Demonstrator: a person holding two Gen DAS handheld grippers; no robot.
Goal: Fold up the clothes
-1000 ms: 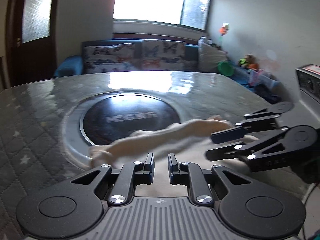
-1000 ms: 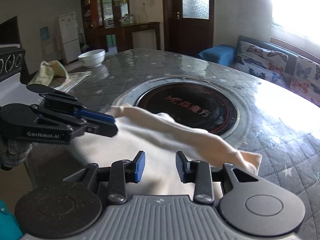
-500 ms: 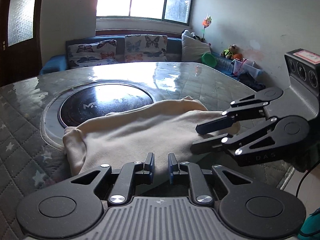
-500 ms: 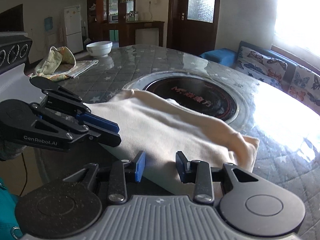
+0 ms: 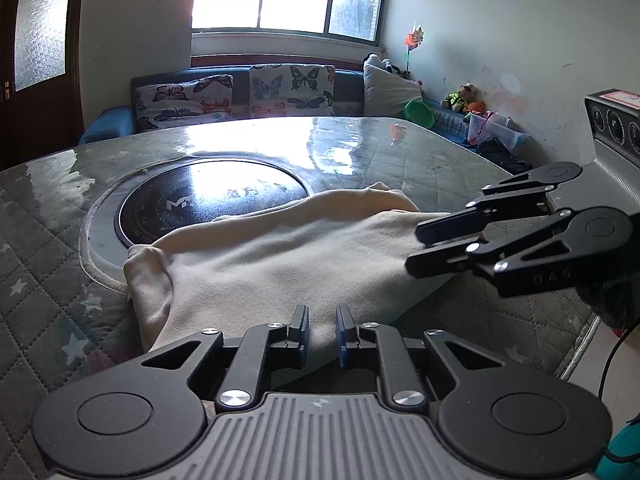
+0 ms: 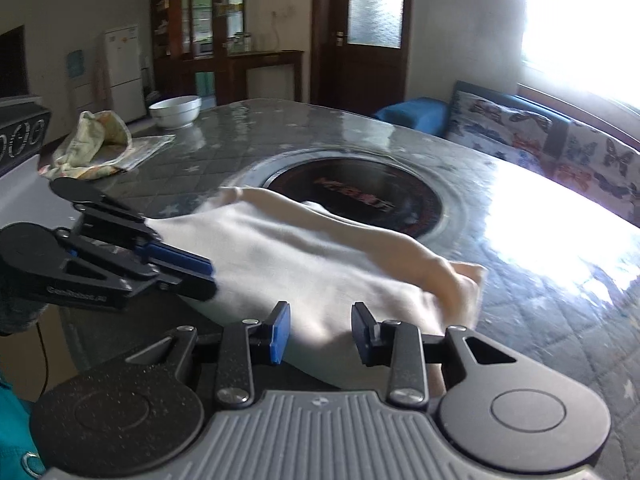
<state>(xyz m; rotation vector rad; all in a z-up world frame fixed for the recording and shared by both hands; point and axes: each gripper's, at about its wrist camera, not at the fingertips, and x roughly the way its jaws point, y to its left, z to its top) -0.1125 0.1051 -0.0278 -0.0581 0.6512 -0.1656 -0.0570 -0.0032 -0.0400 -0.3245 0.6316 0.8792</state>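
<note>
One cream garment (image 5: 280, 264) lies on the bench (image 5: 420, 168), its far edge over the one round dark cooktop (image 5: 208, 204) set into the surface. Two hand-held grippers work at its near edge. The left hand-held gripper (image 5: 322, 330) has its fingers narrowly parted, the cloth's hem lying in the gap; whether the pads touch it cannot be told. The right hand-held gripper (image 6: 320, 334) is spread wider, with cloth between its fingers and no pinch on it. In the left wrist view, the right hand-held gripper (image 5: 416, 250) reaches over the garment's right end. Beyond and left of the right hand-held gripper stand one white bowl (image 6: 175, 111), its contents hidden, and one crumpled patterned cloth (image 6: 94, 146).
</note>
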